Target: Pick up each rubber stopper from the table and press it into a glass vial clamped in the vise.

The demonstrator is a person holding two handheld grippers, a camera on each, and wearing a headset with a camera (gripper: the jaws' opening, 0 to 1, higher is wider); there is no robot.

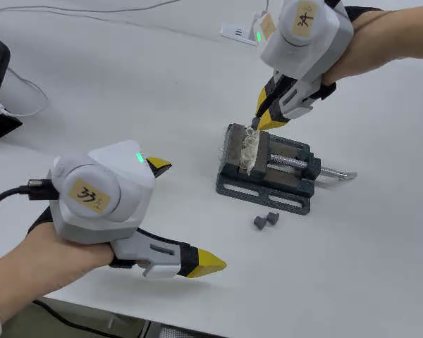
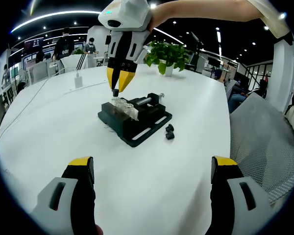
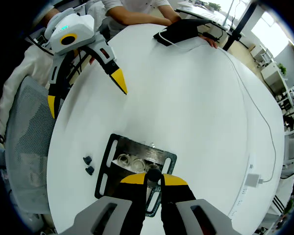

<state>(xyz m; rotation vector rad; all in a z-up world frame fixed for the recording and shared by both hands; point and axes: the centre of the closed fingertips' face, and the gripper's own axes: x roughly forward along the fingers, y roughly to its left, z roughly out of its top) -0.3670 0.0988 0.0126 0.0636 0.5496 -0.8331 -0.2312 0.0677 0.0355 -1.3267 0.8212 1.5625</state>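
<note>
The right gripper (image 3: 154, 179) pinches a rubber stopper (image 3: 154, 174) just over the glass vials (image 3: 123, 159) in the vise (image 3: 104, 169), two other stoppers (image 1: 266, 220) lie beside it on the table (image 3: 186, 98), and the left gripper (image 1: 183, 215) gapes open.

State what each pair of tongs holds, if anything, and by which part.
Right tongs pinch a dark rubber stopper by its sides, at the tips. Left tongs open, holding nothing.

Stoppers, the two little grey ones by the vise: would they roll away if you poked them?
Probably a little: the stoppers look small and rounded, lying on a smooth table. Likely light and grippy, being rubber.
</note>
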